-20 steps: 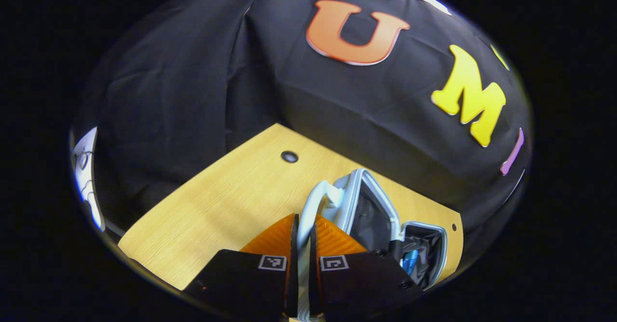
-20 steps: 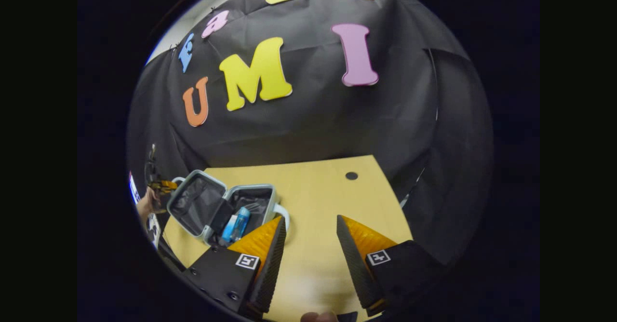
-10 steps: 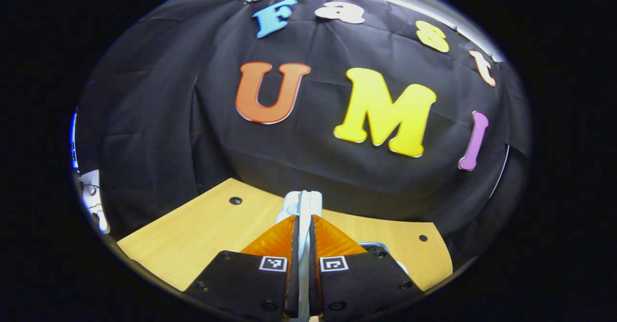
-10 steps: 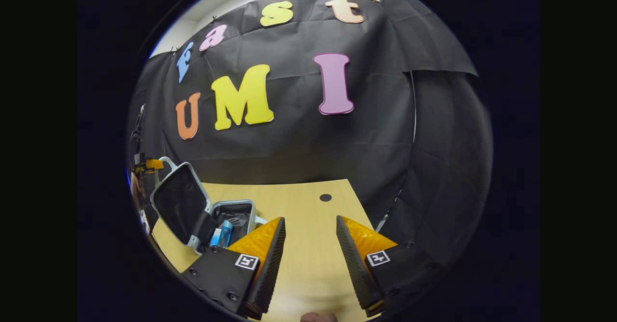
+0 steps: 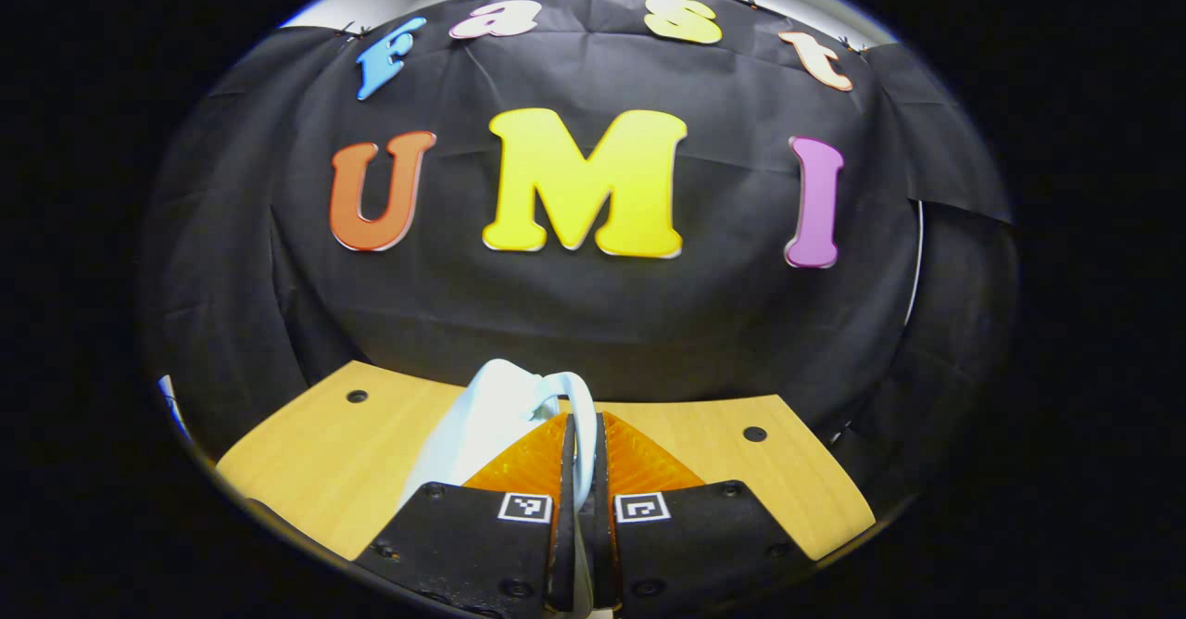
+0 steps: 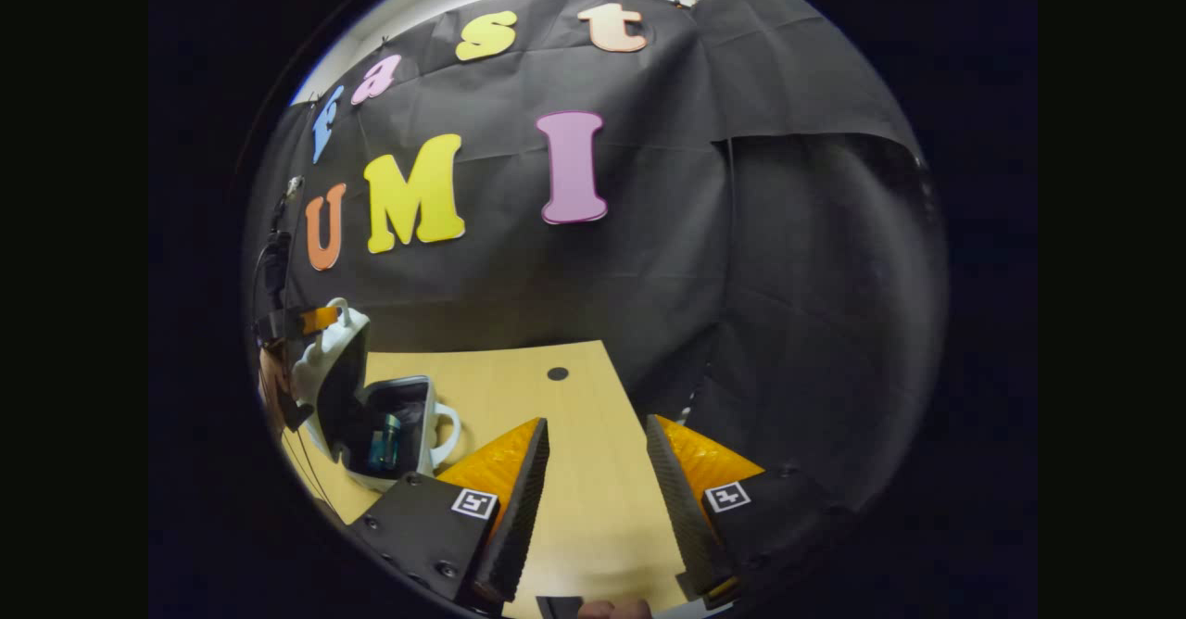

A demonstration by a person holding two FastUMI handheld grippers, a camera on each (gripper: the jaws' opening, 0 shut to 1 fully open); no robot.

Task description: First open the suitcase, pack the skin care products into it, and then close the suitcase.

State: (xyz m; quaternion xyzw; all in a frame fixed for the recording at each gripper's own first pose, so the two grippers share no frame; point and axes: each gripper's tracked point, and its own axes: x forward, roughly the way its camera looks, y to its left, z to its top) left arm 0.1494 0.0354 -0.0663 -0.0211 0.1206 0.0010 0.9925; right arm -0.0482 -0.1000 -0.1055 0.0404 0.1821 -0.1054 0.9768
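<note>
The small white suitcase (image 6: pixel 408 420) lies at the table's left end in the right gripper view, its lid (image 6: pixel 329 373) raised steeply over the dark-lined base. A blue bottle (image 6: pixel 383 443) lies inside the base. My left gripper (image 5: pixel 582 417) is shut on the lid's white handle (image 5: pixel 573 392), with the lid's white shell (image 5: pixel 463 434) just to its left. The same gripper (image 6: pixel 306 320) also appears at the lid's top edge. My right gripper (image 6: pixel 594 420) hangs open over bare table to the right of the suitcase, holding nothing.
The light wooden table (image 6: pixel 556 480) has small dark holes (image 6: pixel 557 373) (image 5: pixel 754 434) near its back edge. A hand (image 6: pixel 273 383) is behind the lid at the far left. The base's own handle (image 6: pixel 449 429) sticks out to the right.
The left gripper has swung the lid up by its handle from lying flat open to standing steeply over the base. The right gripper stays open and has turned slightly rightward.
</note>
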